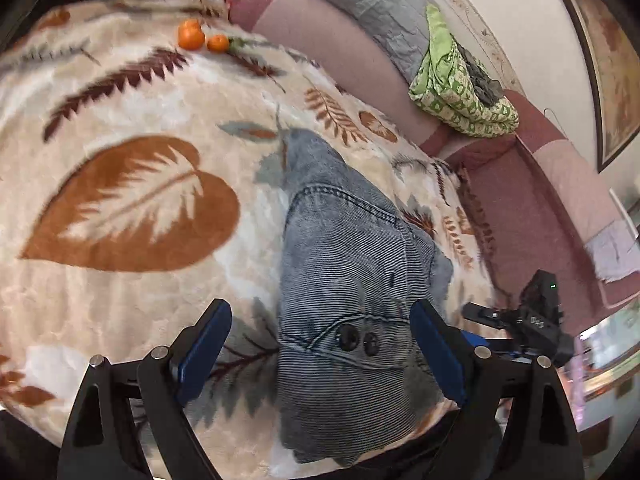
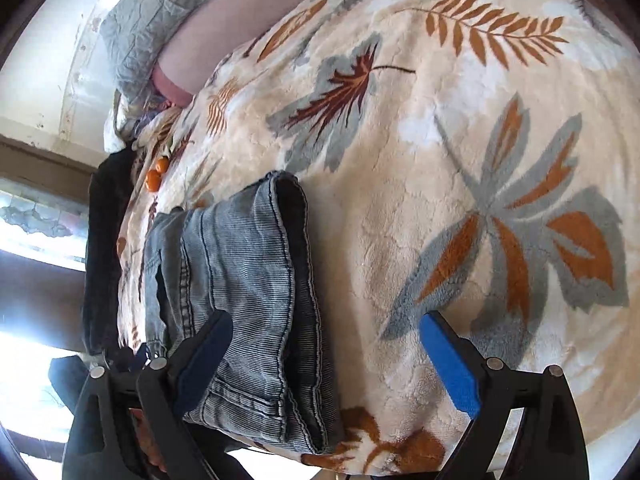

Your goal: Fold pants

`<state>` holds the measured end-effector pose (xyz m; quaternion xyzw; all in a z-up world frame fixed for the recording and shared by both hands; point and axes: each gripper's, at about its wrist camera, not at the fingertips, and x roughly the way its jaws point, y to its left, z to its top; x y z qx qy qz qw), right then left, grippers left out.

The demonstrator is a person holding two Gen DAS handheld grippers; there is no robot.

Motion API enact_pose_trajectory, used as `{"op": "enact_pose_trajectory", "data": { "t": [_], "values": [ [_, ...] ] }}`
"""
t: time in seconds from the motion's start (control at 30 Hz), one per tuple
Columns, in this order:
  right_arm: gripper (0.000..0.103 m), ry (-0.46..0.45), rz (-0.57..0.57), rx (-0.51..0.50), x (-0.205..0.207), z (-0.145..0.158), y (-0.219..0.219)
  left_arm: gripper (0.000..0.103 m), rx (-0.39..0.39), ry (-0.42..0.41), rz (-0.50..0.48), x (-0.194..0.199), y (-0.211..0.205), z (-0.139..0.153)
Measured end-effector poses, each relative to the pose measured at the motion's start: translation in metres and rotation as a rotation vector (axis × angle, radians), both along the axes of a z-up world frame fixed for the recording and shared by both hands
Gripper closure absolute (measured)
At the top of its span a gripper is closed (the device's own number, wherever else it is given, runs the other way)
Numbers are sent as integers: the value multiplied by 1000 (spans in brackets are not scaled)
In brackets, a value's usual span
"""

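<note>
Blue-grey jeans [image 1: 344,280] lie folded into a compact bundle on a cream leaf-print blanket [image 1: 120,200]. In the left wrist view the waistband with two dark buttons faces me. My left gripper [image 1: 320,344] is open, its blue pads either side of the waistband, just above it. In the right wrist view the jeans [image 2: 248,280] show stacked leg hems. My right gripper [image 2: 324,360] is open over the bundle's right edge; its left pad [image 2: 204,364] hovers over the denim. The right gripper also shows in the left wrist view [image 1: 520,320].
Two oranges [image 1: 200,38] lie at the blanket's far side. A folded green patterned cloth [image 1: 460,88] rests on the pink sofa back [image 1: 320,36], with a grey quilt [image 1: 384,4] behind. A dark garment [image 2: 104,240] lies at the blanket's left edge.
</note>
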<state>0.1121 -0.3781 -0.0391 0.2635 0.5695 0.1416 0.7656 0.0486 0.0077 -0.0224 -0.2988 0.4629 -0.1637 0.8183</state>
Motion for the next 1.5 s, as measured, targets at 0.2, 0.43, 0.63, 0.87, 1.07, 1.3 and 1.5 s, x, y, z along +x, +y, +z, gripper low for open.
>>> {"op": "enact_pose_trajectory", "data": {
  "t": [0.2,0.43,0.63,0.87,1.07,1.3,1.5],
  "values": [
    [6,23,127,91,18,-3,34,12,-12,65,-78,12,-30,-10],
    [27,40,103,-2,15,-8,47,30,32,111,-95,22,-46,-14],
    [75,-12,169,-153,2,12,66,55,269,50,-117,17,-74,5],
    [89,-124,137,-25,-13,45,57,69,357,-113,-180,3,-84,46],
    [89,-271,171,14,-3,106,81,70,390,-300,-161,9,-75,109],
    [89,-414,162,43,34,173,99,69,319,-390,-109,55,-33,146],
    [89,-293,142,28,75,121,108,48,343,-230,-116,94,-27,77]
  ]
}}
